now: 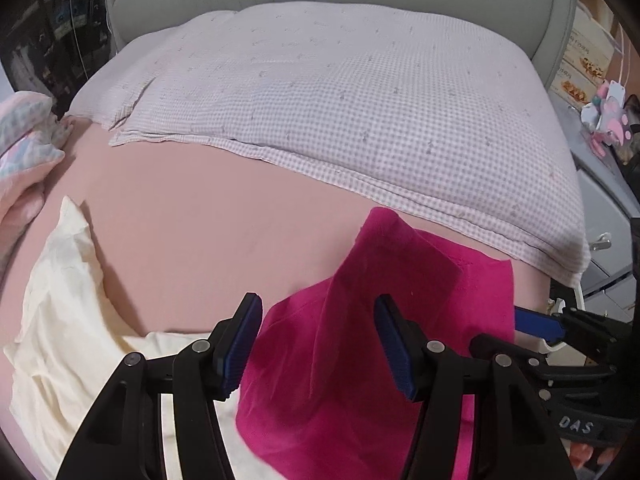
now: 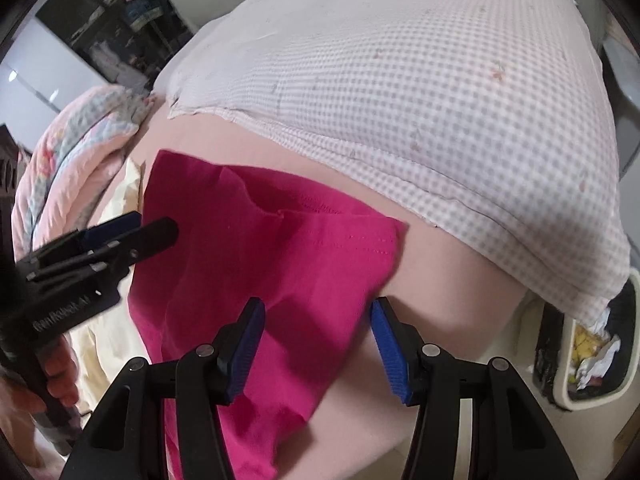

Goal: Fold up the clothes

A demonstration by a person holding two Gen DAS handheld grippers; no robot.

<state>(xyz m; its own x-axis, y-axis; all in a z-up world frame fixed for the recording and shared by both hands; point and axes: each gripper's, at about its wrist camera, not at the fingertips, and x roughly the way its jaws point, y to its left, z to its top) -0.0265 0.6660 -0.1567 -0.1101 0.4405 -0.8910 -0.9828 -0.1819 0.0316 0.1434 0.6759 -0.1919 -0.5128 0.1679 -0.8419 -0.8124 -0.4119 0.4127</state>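
A magenta garment (image 2: 280, 280) lies on the bed's pink sheet (image 1: 192, 240) near the bed's front edge, partly folded, one corner flap peaked up. Beside it a cream garment (image 1: 68, 320) lies rumpled, touching it.

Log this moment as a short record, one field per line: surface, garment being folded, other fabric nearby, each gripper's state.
surface: bed with pink sheet
garment: magenta garment, partly folded, one flap lying over itself, flat on the sheet
other fabric: cream garment beside it, checked blanket behind it, pastel quilt at the bed's edge
left gripper: open over the magenta garment, pads not pressing on it
right gripper: open above the garment's edge, nothing gripped
off the bed: bin with crumpled paper
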